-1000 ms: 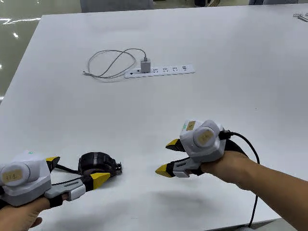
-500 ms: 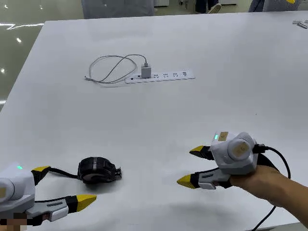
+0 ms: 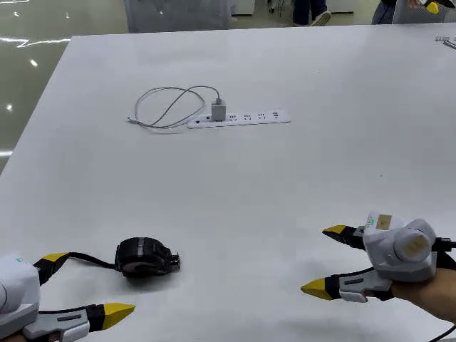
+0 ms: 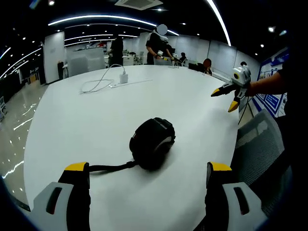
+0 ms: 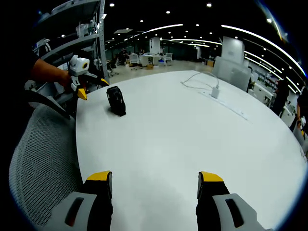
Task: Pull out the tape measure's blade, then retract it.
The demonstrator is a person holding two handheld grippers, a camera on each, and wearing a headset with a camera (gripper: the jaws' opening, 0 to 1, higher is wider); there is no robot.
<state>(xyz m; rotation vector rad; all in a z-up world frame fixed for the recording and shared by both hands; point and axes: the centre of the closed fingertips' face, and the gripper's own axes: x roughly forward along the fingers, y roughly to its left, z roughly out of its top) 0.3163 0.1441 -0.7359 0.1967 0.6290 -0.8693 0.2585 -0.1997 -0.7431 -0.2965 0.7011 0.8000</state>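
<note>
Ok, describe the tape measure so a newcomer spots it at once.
On the big white table, look near the front edge, left side. The tape measure is the round black lump, strap trailing toward the left gripper; the power strip is flat and white.

White rounded plastic left gripper [image 3: 89, 283] and matching right gripper [image 3: 322, 259], black jaws tipped in yellow, grey plates along the outer sides. On the right housing, a tan square label (print unreadable) and a small green light; thin black cable [image 3: 446, 244] at the rear.
</note>
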